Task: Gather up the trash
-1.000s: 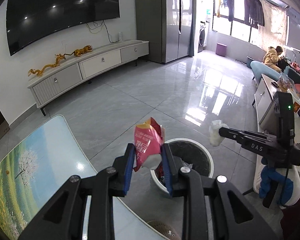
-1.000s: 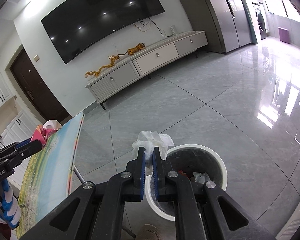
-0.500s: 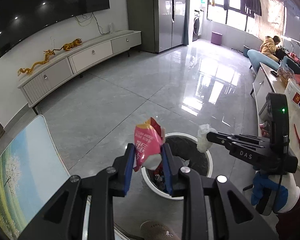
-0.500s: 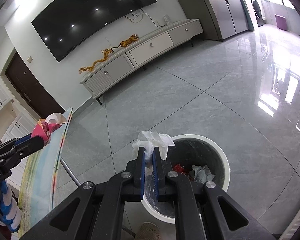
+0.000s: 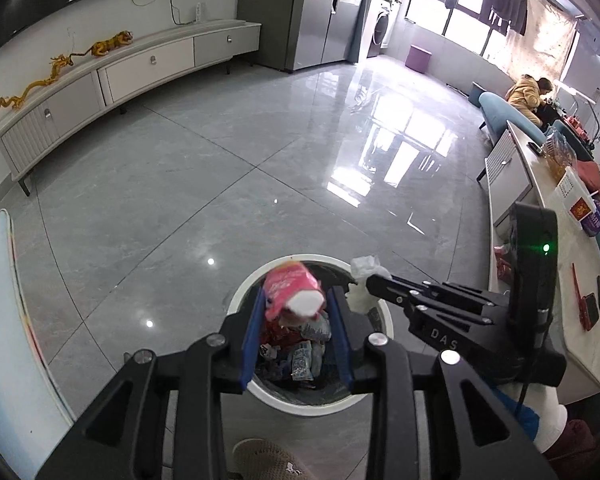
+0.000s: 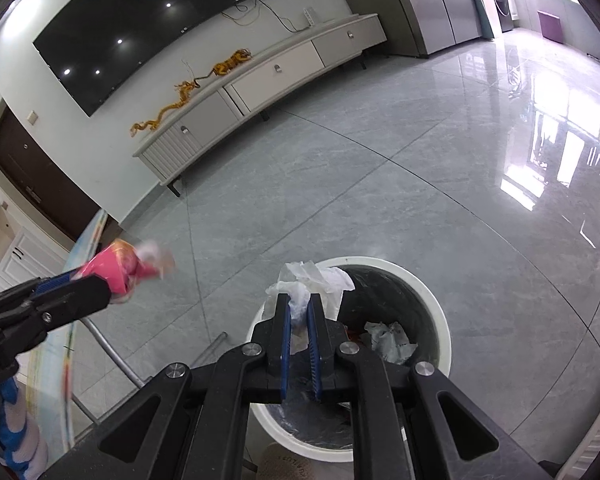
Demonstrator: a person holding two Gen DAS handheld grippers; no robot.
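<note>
A white round trash bin [image 5: 239, 297] [image 6: 436, 308] with a dark liner stands on the grey floor, holding wrappers and crumpled paper. My left gripper [image 5: 296, 300] [image 6: 85, 280] hangs right over it. Its jaws are opening, and a blurred pink snack wrapper [image 5: 292, 286] [image 6: 116, 268] sits loose between them with a gap at the right pad. My right gripper [image 6: 298, 304] [image 5: 365, 280] is shut on a crumpled white tissue [image 6: 320, 278] [image 5: 366, 266] above the bin's near-left rim.
A table with a landscape print [image 5: 0, 300] [image 6: 48, 360] stands left of the bin on metal legs [image 6: 112, 356]. A slipper [image 5: 268, 460] is just below the bin. A long white TV cabinet [image 5: 120, 76] lines the far wall. A counter [image 5: 560, 260] and a seated person [image 5: 528, 92] are at right.
Both grippers have sunk toward the bin, which now lies right under them. The left jaws have widened and the pink wrapper has tipped forward, loose. The right gripper still pinches the tissue.
</note>
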